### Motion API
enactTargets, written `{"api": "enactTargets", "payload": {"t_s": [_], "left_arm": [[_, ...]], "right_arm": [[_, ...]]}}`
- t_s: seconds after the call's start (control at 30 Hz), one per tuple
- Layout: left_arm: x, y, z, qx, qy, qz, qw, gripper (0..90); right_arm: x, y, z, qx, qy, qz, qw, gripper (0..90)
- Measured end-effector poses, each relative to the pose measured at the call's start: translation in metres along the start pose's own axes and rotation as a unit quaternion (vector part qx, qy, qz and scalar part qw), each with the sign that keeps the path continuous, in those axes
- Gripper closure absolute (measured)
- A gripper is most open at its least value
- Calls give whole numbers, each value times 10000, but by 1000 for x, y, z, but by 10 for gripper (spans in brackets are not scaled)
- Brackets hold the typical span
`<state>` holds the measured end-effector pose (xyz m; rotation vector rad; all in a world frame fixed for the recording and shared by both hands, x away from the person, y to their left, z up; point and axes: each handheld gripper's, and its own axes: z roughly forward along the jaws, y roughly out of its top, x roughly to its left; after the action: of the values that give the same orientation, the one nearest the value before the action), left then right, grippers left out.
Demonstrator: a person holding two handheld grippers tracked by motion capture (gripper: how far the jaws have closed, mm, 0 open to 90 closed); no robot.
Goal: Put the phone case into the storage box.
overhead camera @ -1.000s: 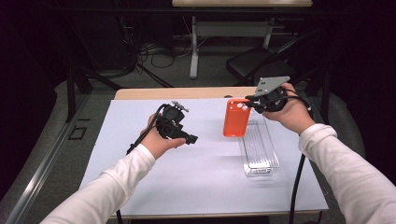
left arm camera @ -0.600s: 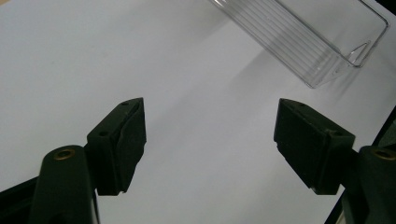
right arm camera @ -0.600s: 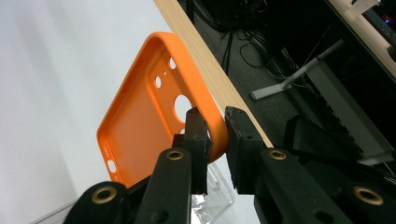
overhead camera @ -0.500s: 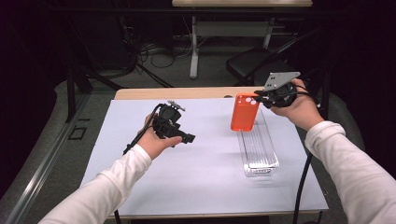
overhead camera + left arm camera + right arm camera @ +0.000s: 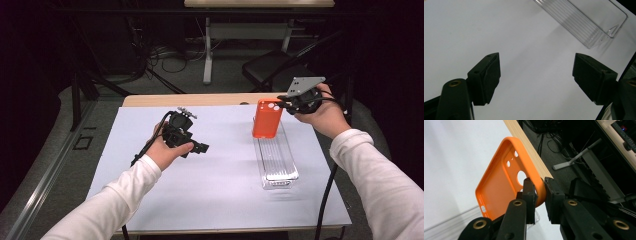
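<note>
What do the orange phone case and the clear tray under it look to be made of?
Orange phone case: likely soft silicone or rubbery plastic, matte, with rounded edges and a smooth, dull inner face; the right gripper pinches its rim. Clear tray: looks like hard transparent plastic, glossy, with a ribbed floor and bright highlights along its walls; glass can't be ruled out.

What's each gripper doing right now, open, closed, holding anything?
Left gripper: open, holding nothing, above the table.
Right gripper: closed on the orange phone case.
</note>
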<state>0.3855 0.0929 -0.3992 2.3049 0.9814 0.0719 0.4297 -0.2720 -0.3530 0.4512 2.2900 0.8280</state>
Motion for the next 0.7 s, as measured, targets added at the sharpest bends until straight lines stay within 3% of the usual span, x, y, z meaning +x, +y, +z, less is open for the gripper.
{"api": "enactTargets", "payload": {"t_s": [0.47,0.7], "left_arm": [[2,-2,0,-42,-30,-25,10000,196],[2,-3,0,-43,-40,-3,10000,197]], "right_arm": [[-11,-15,2,-45,34,-384,9992,795],[-13,-20,2,-165,-108,-590,9981,794]]}}
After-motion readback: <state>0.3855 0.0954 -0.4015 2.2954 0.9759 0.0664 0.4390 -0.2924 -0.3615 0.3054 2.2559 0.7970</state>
